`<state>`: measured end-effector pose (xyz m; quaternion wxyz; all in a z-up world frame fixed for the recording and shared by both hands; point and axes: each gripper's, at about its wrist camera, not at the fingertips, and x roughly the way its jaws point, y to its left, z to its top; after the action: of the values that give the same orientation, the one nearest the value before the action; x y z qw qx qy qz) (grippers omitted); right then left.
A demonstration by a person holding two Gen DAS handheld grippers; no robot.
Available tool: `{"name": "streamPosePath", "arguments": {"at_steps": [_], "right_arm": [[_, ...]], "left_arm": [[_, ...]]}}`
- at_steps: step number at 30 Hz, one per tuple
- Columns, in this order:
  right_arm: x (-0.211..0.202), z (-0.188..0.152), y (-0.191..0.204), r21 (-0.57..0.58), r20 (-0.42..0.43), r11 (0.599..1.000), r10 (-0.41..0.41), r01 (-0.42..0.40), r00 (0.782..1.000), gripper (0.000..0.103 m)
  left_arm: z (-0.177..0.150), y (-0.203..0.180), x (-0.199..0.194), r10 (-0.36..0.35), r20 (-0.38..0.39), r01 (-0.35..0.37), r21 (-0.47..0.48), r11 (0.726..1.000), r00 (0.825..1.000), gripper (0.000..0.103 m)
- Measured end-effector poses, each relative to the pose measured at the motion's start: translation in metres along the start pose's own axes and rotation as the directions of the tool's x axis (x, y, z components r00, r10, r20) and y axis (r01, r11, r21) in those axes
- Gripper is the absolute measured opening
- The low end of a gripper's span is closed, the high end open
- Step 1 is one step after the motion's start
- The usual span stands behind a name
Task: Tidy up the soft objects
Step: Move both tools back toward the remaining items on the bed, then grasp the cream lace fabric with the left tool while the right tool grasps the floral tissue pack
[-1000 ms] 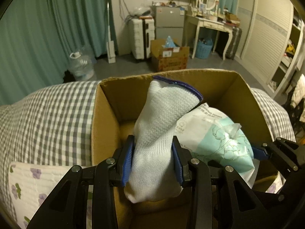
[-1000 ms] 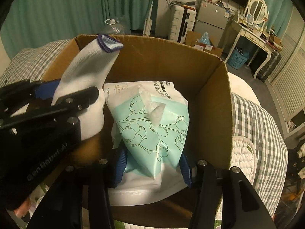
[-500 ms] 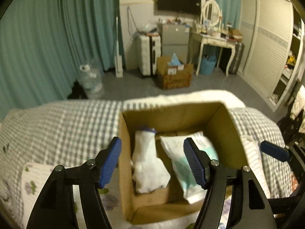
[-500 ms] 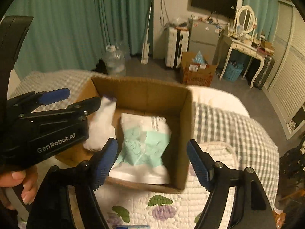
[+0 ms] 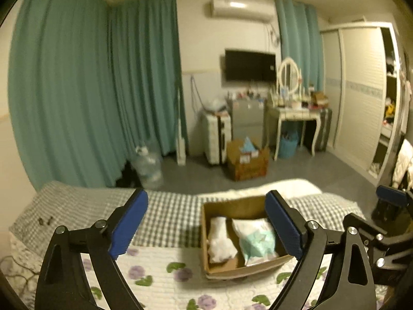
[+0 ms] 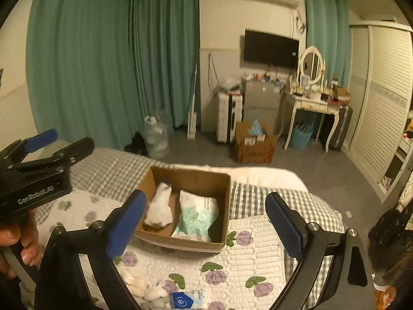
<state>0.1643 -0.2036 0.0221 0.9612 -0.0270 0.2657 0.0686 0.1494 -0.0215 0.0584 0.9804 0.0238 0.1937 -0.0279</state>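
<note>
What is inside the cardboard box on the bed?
Inside the cardboard box lie a white sock and, beside it, a teal-and-white soft pack. They cover most of the floor, so anything beneath them cannot be seen.

"GenRobot.AI" stands in pale letters on the black body of the left gripper point(image 6: 41, 139), at the left. Print on the blue packet point(image 6: 184, 301) near the bottom edge is too blurred to read.

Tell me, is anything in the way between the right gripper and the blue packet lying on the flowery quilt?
Nothing visible blocks it. The right gripper, its jaws opening and empty, hangs above the quilt. The blue packet lies uncovered below it, beside some white soft bits that only touch its side.
</note>
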Motion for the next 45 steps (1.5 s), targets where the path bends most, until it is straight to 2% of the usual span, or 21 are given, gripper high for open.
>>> {"name": "streamPosePath", "arguments": {"at_steps": [7,12,16,18,21,30,38,45], "right_arm": [[-0.085,-0.001,0.013,-0.012,0.076,0.999,0.040,-0.040,0.996,0.103],[-0.137,-0.013,0.021,-0.045,0.117,0.999,-0.012,0.017,0.993,0.103],[-0.163,-0.022,0.021,-0.037,0.133,0.999,-0.024,0.029,0.991,0.103],[-0.172,-0.026,0.021,-0.036,0.139,0.999,-0.029,0.034,0.990,0.103],[-0.183,-0.033,0.025,-0.044,0.145,0.998,-0.040,0.047,0.989,0.103],[-0.171,-0.061,0.031,-0.039,0.087,0.998,-0.040,0.044,0.995,0.103],[-0.126,-0.101,0.038,-0.043,-0.032,0.999,-0.020,0.018,0.999,0.103],[-0.083,-0.140,0.048,-0.054,-0.148,0.998,0.003,-0.011,0.989,0.103]], "left_arm": [[0.001,0.020,-0.061,0.032,0.069,-0.031,-0.022,0.999,0.997,0.093],[-0.006,0.027,-0.093,0.036,0.115,-0.031,-0.042,0.999,0.993,0.093],[-0.015,0.028,-0.112,0.044,0.145,-0.039,-0.041,0.998,0.988,0.095],[-0.020,0.028,-0.121,0.054,0.153,-0.048,-0.044,0.998,0.987,0.103],[-0.028,0.029,-0.127,0.066,0.169,-0.059,-0.047,0.997,0.983,0.103],[-0.055,0.023,-0.120,0.067,0.130,-0.064,-0.026,0.998,0.989,0.103],[-0.083,0.016,-0.092,0.054,0.028,-0.054,-0.005,0.999,0.998,0.103],[-0.108,0.022,-0.062,0.055,-0.081,-0.056,-0.018,0.998,0.995,0.103]]}}
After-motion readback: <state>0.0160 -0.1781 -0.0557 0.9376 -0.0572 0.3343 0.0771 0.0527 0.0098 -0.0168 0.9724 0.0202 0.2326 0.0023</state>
